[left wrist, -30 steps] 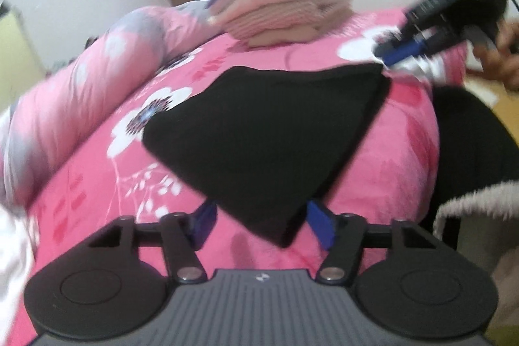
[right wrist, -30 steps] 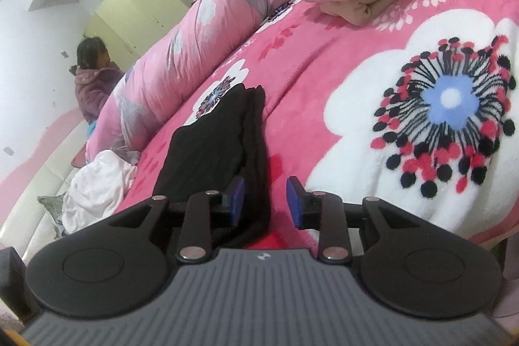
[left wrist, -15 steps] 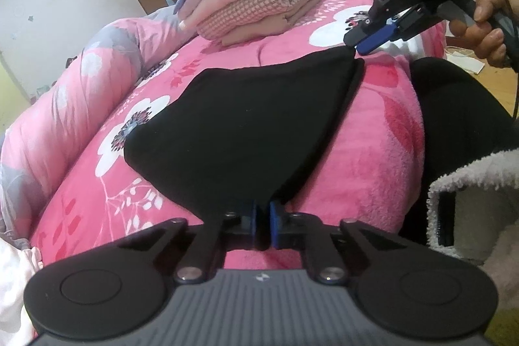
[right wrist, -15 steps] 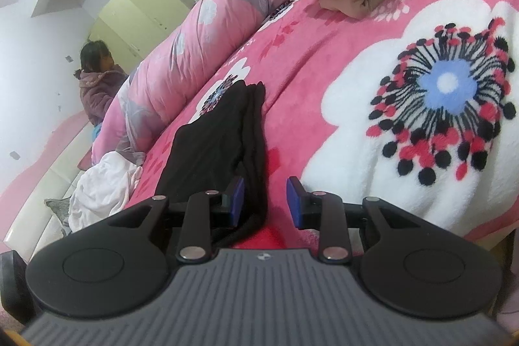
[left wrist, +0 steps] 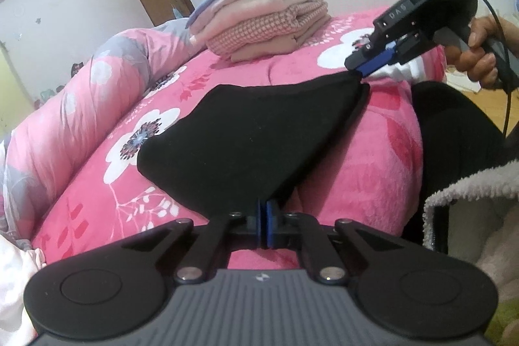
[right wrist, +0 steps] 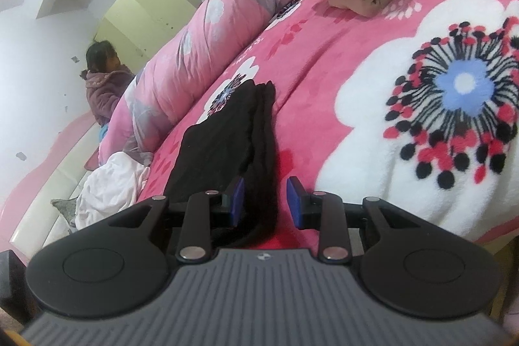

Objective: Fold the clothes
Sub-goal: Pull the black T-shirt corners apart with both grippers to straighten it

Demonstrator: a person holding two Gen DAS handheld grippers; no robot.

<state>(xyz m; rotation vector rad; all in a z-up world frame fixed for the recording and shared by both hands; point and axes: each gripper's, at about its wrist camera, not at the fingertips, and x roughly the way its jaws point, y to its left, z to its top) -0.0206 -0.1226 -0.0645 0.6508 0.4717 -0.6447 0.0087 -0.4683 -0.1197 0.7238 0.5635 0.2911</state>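
A black garment (left wrist: 253, 132) lies folded flat on the pink flowered blanket (left wrist: 373, 171). My left gripper (left wrist: 266, 216) is shut on its near corner at the bed's edge. In the left wrist view my right gripper (left wrist: 366, 70), held by a hand (left wrist: 480, 60), meets the garment's far right corner. The right wrist view shows the right gripper (right wrist: 266, 200) open, with the thick edge of the black garment (right wrist: 227, 138) lying between its blue pads (right wrist: 236, 200).
A stack of folded pink and beige clothes (left wrist: 269, 21) sits further back on the bed. A rolled pink quilt (left wrist: 81, 106) runs along the far side. White cloth (right wrist: 110, 184) is heaped beside it. A person in purple (right wrist: 103, 86) sits beyond.
My left gripper went from open around the garment's near corner to shut on it. The right gripper stayed open at the other corner.
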